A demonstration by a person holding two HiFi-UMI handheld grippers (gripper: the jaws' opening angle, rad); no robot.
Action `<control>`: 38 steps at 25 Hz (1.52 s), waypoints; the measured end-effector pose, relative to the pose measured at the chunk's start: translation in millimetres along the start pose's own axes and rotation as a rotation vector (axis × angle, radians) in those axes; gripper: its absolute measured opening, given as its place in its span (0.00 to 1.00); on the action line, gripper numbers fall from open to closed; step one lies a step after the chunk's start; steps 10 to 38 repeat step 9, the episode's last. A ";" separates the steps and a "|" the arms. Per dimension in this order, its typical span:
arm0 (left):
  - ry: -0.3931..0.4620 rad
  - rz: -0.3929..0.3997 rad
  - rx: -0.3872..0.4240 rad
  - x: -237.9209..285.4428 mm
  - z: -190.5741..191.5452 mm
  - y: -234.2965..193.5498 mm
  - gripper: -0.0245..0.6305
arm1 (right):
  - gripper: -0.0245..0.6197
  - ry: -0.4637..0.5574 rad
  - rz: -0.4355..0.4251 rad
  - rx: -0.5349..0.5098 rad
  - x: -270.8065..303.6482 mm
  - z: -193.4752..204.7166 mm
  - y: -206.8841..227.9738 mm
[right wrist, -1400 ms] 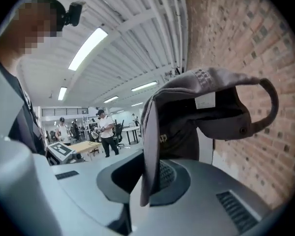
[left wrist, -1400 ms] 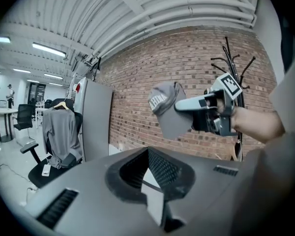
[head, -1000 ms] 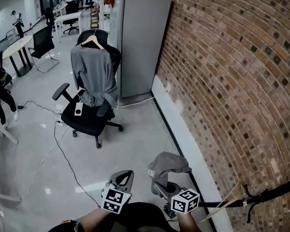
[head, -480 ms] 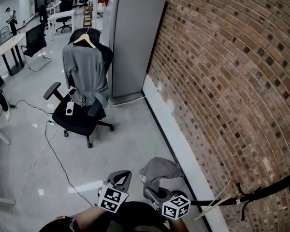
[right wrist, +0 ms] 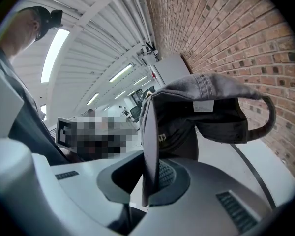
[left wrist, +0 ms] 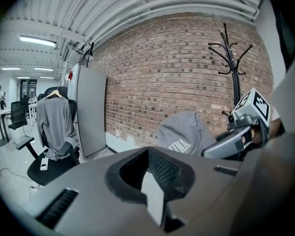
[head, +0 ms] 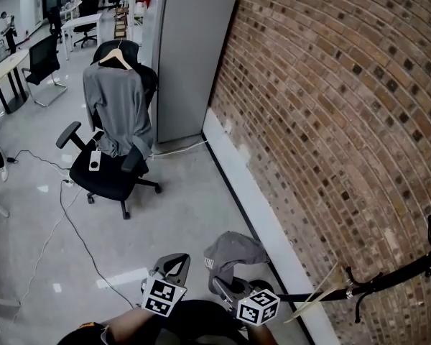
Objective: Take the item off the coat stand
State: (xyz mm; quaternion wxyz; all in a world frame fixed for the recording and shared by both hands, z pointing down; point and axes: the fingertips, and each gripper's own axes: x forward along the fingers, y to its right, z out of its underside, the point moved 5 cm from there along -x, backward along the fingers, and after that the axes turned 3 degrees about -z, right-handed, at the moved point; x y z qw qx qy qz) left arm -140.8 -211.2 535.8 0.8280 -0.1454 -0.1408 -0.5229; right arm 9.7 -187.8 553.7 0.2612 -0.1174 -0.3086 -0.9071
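A grey cap (head: 233, 250) hangs from my right gripper (head: 226, 286), which is shut on its brim. In the right gripper view the cap (right wrist: 206, 107) fills the middle, its brim pinched between the jaws of that gripper (right wrist: 150, 181). The black coat stand (head: 388, 282) sits at the lower right by the brick wall, apart from the cap. In the left gripper view the stand (left wrist: 234, 58) rises behind the cap (left wrist: 182, 134). My left gripper (head: 174, 264) is beside the right one, shut and empty (left wrist: 152, 200).
A black office chair (head: 104, 175) draped with a grey garment (head: 118, 106) on a hanger stands ahead on the left. A grey cabinet (head: 183, 56) stands against the brick wall (head: 330, 121). Cables (head: 57, 221) trail over the floor. A pale wooden piece (head: 320, 300) sticks out at the stand.
The head view has swung, so the chair and cabinet sit further left and higher in the picture. Both grippers and the held cap have kept their places.
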 end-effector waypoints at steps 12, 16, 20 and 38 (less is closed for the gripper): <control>-0.001 -0.010 -0.004 -2.7 -2.6 -0.6 0.10 | 0.09 0.010 0.016 -0.003 -3.2 -6.3 2.2; -0.001 -0.010 -0.004 -2.7 -2.6 -0.6 0.10 | 0.09 0.010 0.016 -0.003 -3.2 -6.3 2.2; -0.001 -0.010 -0.004 -2.7 -2.6 -0.6 0.10 | 0.09 0.010 0.016 -0.003 -3.2 -6.3 2.2; -0.001 -0.010 -0.004 -2.7 -2.6 -0.6 0.10 | 0.09 0.010 0.016 -0.003 -3.2 -6.3 2.2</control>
